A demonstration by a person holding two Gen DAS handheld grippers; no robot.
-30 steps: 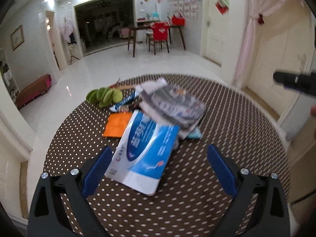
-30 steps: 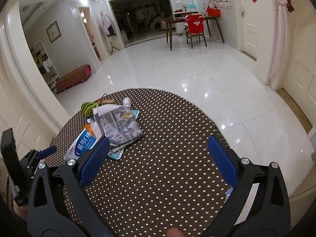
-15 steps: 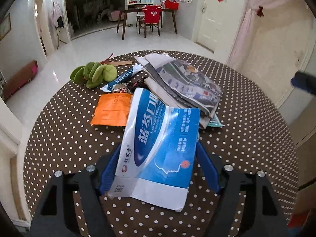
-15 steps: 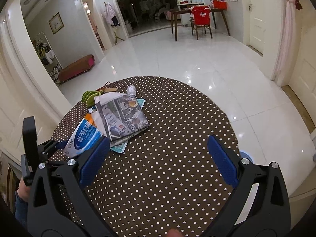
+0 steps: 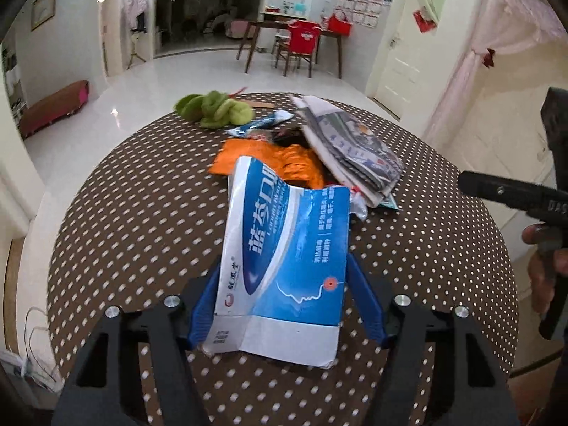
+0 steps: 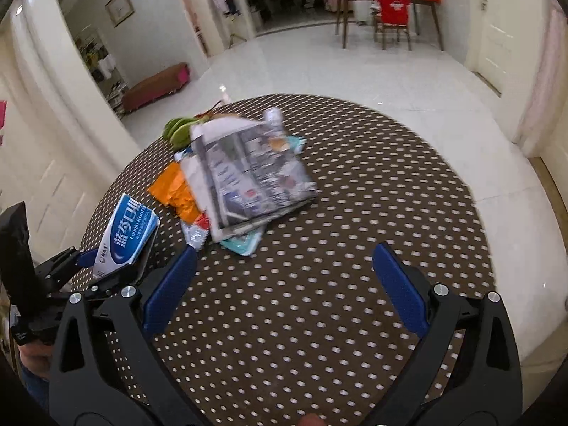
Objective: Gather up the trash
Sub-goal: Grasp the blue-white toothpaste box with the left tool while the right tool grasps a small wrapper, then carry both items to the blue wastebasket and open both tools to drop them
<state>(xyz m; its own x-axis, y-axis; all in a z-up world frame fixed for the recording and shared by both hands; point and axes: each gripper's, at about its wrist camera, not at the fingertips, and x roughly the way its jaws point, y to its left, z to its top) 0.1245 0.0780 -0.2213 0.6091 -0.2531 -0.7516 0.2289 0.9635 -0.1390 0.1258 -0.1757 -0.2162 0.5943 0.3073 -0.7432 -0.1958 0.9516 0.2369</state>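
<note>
Surface: round table [image 5: 142, 213] under a brown, white-dotted cloth; all the litter lies in one cluster toward its far-left part, so both tools work from the near edge.
Left gripper [image 5: 284, 305]: jaws closing on the blue-and-white medicine box [image 5: 284, 248], one blue pad flush against each long side. The box sits crosswise between them, its torn near flap overhanging toward the camera. Taking it across the narrow width suits a light, crushable carton.
Box position: nearest item of the pile, just in front of the orange wrapper [image 5: 269, 159]. In the right wrist view its far end looks raised off the cloth, though whether it is fully lifted I cannot tell.
Right gripper [image 6: 284, 284]: jaws spread wide, nothing between them, hovering over bare cloth short of the folded newspaper [image 6: 248, 174]. Judged to be lining up for the paper stack.
Remaining litter: the newspaper lies on top of a teal packet [image 6: 245, 243] and other scraps; green peels [image 5: 213, 108] lie at the far edge.
Receptacle: none visible in either view.
Risk: the thin carton may buckle under further squeeze.
</note>
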